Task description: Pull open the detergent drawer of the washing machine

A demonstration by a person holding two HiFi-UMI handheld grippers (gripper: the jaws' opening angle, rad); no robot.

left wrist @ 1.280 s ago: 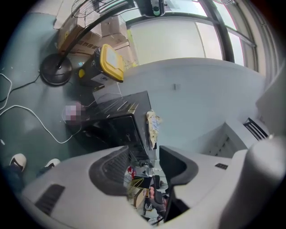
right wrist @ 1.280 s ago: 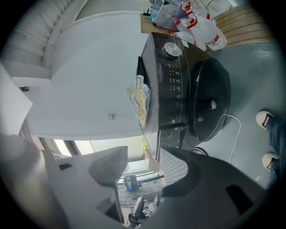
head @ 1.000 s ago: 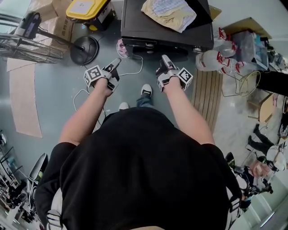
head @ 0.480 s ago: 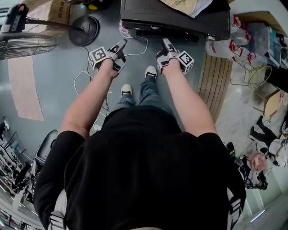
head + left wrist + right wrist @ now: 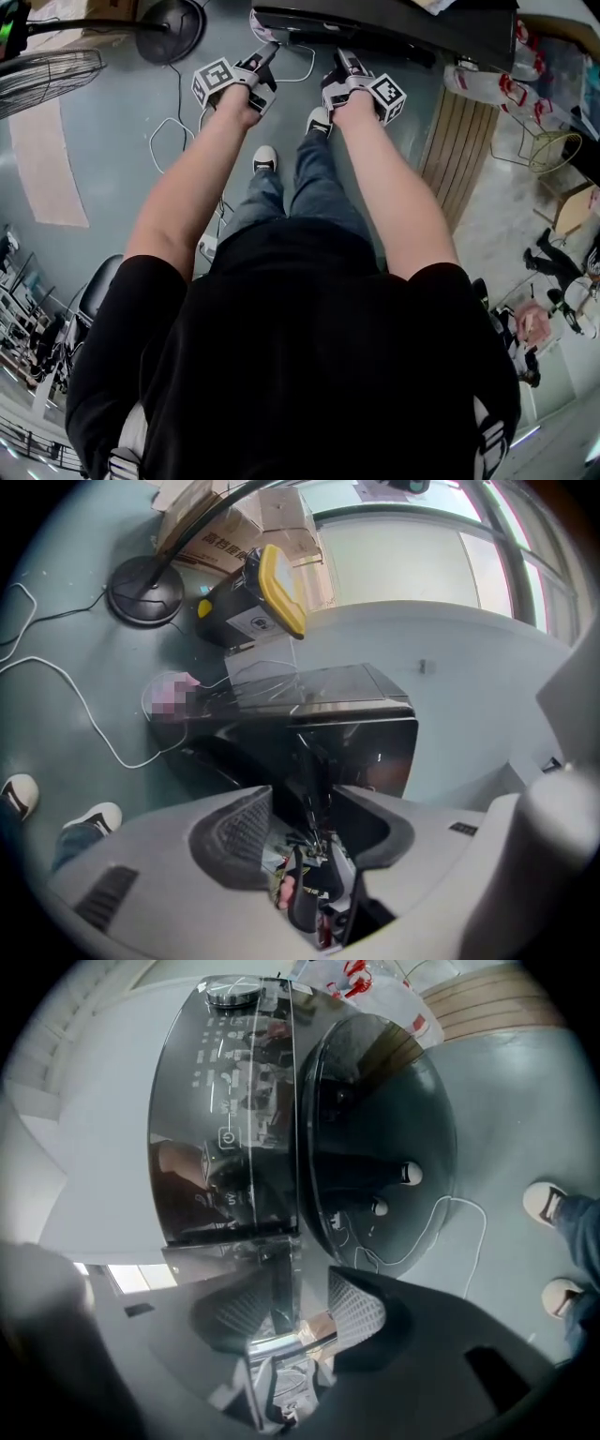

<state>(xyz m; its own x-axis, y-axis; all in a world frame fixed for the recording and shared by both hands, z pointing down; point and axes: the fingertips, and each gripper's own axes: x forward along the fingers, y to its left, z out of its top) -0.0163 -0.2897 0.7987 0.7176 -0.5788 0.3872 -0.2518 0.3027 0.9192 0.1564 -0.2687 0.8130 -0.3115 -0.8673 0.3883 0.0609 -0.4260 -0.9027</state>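
Okay, I'm looking steeply down over the person's arms. Both tools are held out in front, just short of the dark washing machine (image 5: 412, 28) that runs along the top of the head view. The left gripper (image 5: 266, 58) sits by the machine's front with its jaws wide and a clear gap between them. They've just been narrowing a touch, and nothing is between the pads; only the machine's glossy corner shows beyond them. Right gripper (image 5: 343, 64), same story: jaws apart, just been closing a little, nothing pinched. Through the right gripper view I get the round door (image 5: 380, 1138) and the shiny control panel (image 5: 225, 1082) with its dial (image 5: 232, 993). The detergent drawer (image 5: 220, 1208) is at the panel's far end from the dial, the end nearest my jaws, and it looks flush with the panel, untouched. Down on the grey floor, a white cable (image 5: 173, 141) loops near the left arm, the shoes (image 5: 265, 157) stand between the arms, and a fan base (image 5: 169, 28) sits off to the left. The left gripper view also picks up a yellow-lidded box (image 5: 279, 588) beyond the machine.
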